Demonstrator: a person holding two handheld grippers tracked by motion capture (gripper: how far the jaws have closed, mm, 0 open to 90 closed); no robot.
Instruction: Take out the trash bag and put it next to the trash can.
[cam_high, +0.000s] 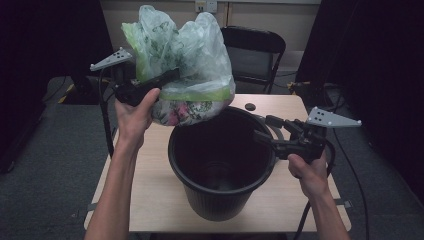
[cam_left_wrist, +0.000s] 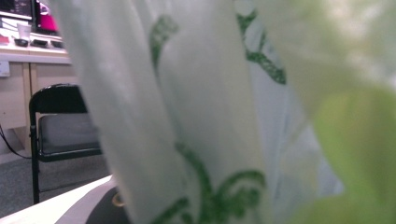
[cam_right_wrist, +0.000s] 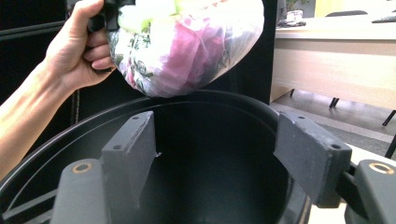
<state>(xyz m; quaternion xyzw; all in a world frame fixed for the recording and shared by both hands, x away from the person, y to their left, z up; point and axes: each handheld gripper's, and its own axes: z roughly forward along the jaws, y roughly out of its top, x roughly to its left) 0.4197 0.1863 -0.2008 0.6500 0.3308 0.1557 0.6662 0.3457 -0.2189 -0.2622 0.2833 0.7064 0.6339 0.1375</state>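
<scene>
A translucent plastic bag (cam_high: 185, 55) with green print, stuffed with flowery and pink contents, hangs above the back left rim of a black bin (cam_high: 220, 200). My left gripper (cam_high: 167, 77) is shut on the bag's gathered upper part, and the bag's film (cam_left_wrist: 196, 116) covers most of the left gripper view. The bin stands on the wooden table (cam_high: 150, 200). At its right rim my right gripper (cam_high: 265, 128) is open, jaws wide apart and pressing on nothing. In the right gripper view this gripper (cam_right_wrist: 219, 149) looks into the bin (cam_right_wrist: 210, 112), with the bag (cam_right_wrist: 187, 51) hanging above it.
A black folding chair (cam_high: 255, 50) stands behind the table. A small dark round object (cam_high: 250, 106) lies on the table's far side. Dark curtains flank both sides. A light wooden desk (cam_right_wrist: 336, 60) stands in the background.
</scene>
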